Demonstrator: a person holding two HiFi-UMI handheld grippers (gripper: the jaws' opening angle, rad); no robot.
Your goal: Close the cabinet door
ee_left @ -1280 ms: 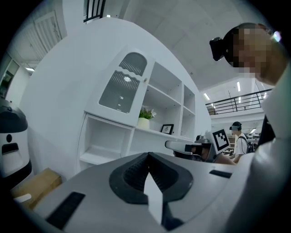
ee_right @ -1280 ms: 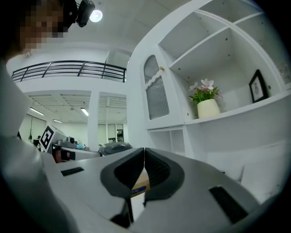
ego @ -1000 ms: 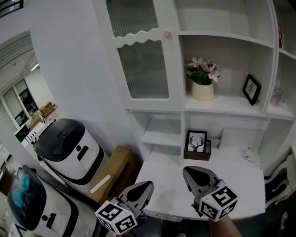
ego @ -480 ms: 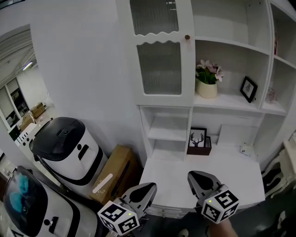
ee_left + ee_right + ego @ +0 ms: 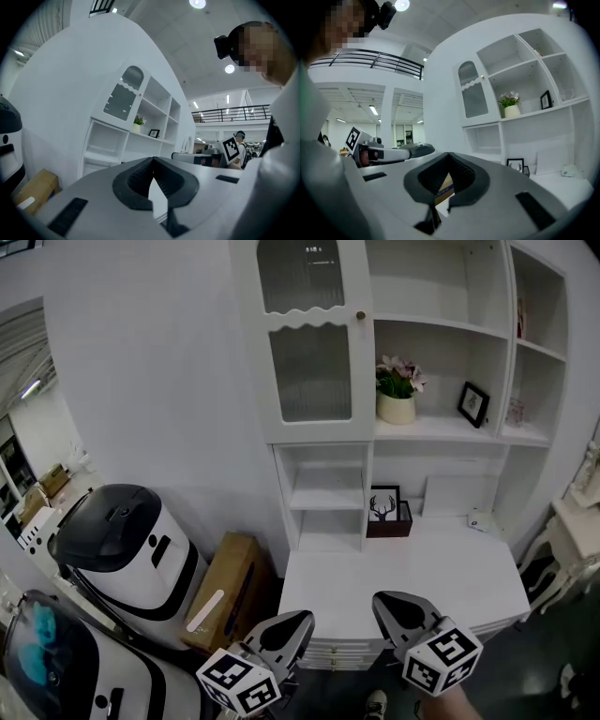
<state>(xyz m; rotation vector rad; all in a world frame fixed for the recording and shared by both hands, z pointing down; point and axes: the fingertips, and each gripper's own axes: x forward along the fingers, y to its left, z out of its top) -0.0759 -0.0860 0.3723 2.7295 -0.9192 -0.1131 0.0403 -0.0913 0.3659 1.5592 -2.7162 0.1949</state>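
Head view: cabinet door (image 5: 309, 343) beyond right tool (image 5: 382, 604)

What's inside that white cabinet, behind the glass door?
The cabinet door looks shut; its ribbed glass shows only grey blur, so whatever is inside is hidden. Beside it, the open shelf holds a flower pot and a small picture frame.
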